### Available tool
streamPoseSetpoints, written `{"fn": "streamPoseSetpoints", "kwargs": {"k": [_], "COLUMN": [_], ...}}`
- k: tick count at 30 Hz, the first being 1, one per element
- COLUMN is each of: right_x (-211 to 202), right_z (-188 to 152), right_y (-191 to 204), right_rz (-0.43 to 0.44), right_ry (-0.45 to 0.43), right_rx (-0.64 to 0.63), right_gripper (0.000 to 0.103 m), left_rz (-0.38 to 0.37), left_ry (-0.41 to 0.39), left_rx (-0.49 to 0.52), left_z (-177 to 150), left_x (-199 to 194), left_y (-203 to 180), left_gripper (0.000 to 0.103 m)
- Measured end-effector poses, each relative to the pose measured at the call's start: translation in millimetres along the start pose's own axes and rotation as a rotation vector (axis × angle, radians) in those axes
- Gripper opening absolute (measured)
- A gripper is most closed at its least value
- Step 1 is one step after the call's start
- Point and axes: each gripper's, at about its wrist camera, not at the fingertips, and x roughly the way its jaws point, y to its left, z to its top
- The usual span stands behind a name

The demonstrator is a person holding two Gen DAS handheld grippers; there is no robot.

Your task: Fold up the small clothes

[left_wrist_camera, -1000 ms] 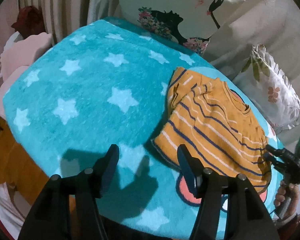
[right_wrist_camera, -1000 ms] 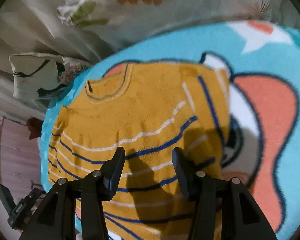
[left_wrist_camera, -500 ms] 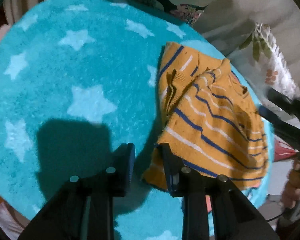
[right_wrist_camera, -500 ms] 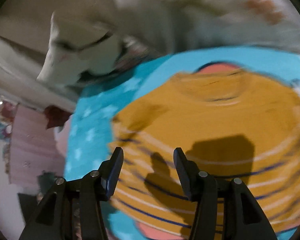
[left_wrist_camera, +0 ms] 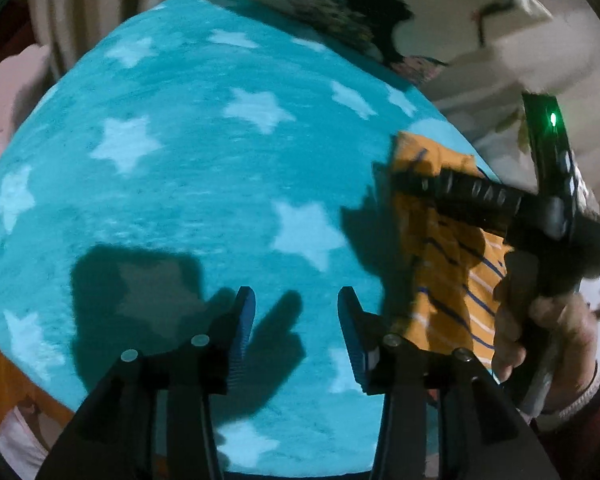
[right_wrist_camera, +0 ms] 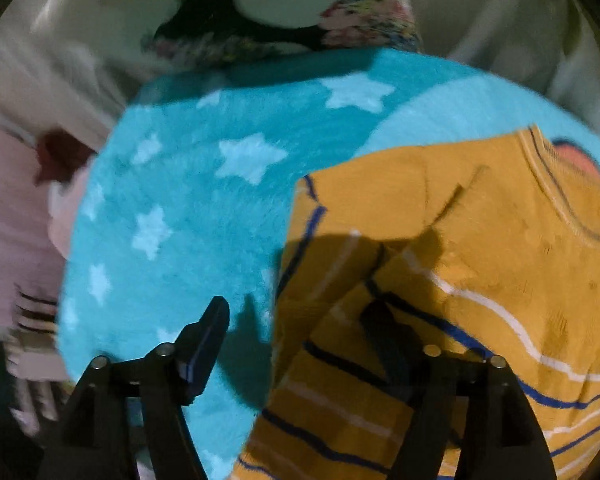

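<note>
Your left gripper [left_wrist_camera: 296, 320] is spread apart with nothing between its black fingers, over the fuzzy teal star blanket [left_wrist_camera: 188, 184]. Your right gripper [right_wrist_camera: 296, 332] is also spread wide: one finger over the blanket, the other over the shirt's folded edge. The soft mustard knit shirt [right_wrist_camera: 480, 280], striped blue and white, lies to the right of your left gripper, beside a printed pillow [right_wrist_camera: 284, 4].

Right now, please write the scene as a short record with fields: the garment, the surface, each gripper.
garment: orange striped shirt, partly folded, lying on the blanket
surface: teal star blanket
left gripper: open, over bare blanket, beside the shirt
right gripper: open, at the shirt's edge, one finger over the fabric
background: printed pillow
</note>
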Motion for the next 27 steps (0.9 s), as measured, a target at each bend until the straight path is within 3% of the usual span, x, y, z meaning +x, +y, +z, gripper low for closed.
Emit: {"fn": "streamPoseSetpoints", "kwargs": {"k": [5,7,9,13,15,20,24,27], "right_x": [9,10,9,5,-1,-34,-86,-125], "right_z": [-7,-11,-15,-19,-19,-17,-24,-40], "right_y": [20,23,24,23,25,-6,-60,-109], "right_rz": [-0.175,-0.237,-0.293,-0.324,-0.299,-0.104,0.078,0.157], "right_ry": [-0.022,-0.038,-0.05,-0.067,-0.077,-0.113,-0.187,-0.247], "right_rx": [-0.087,-0.103,-0.121,-0.156,-0.166,-0.088,0.028,0.101], "right_gripper": [0.076,0.067,0.05,0.03,0.02,0.016,0.016,0.016], "left_rz": [-0.005,-0.008,-0.017,-0.021,-0.012,0.032,0.063,0.091], "left_ry": [0.013,0.019,0.029,0.047,0.045,0.007,-0.018,-0.034], "left_rx": [-0.043,-0.043,-0.038,-0.022,-0.014,-0.001,-0.02,0.001], "left_z": [3,4,3,0,-2,-10,-21,-34], "left_x": [4,7,10,18,20,13,5,3], "left_y": [17,17,14,2,-8,-37,-64,-96], "left_gripper": [0.043,0.043,0.044,0.045,0.045,0.046,0.049,0.051]}}
